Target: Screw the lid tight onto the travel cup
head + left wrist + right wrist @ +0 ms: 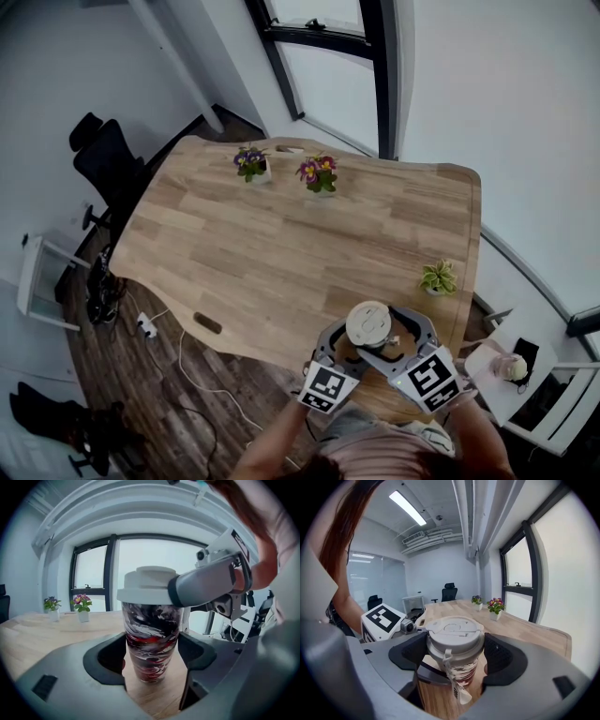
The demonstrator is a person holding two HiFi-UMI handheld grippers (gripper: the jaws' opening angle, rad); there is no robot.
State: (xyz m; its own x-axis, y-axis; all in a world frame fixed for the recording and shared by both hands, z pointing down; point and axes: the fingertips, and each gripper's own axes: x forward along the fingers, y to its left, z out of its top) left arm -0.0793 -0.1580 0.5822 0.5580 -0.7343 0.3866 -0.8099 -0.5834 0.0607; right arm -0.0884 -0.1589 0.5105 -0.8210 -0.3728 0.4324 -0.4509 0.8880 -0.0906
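From my station I see the travel cup [151,644] standing upright on the wooden tabletop [281,244], close to the near edge and just in front of the person. Its white lid [454,634] is sitting on top. The left gripper [152,657] is low around the cup's marbled black, white and red body with its jaws spread wide. The dark pads flank the body very closely on both sides, but I can't make out that they squeeze it, so I read this one as open with the cup between its jaws. The right gripper [456,654] is higher, at lid level, and its jaws are closed onto the lid, one pad against each side of the rim. In the left gripper view I can see one of its grey fingers lying against the lid's edge. A small white tag [455,688] hangs from the lid down the front of the cup. Two flowering pots [251,164] stand along the tabletop's far edge, and a small green plant [438,277] stands near its right edge, well apart from the cup.
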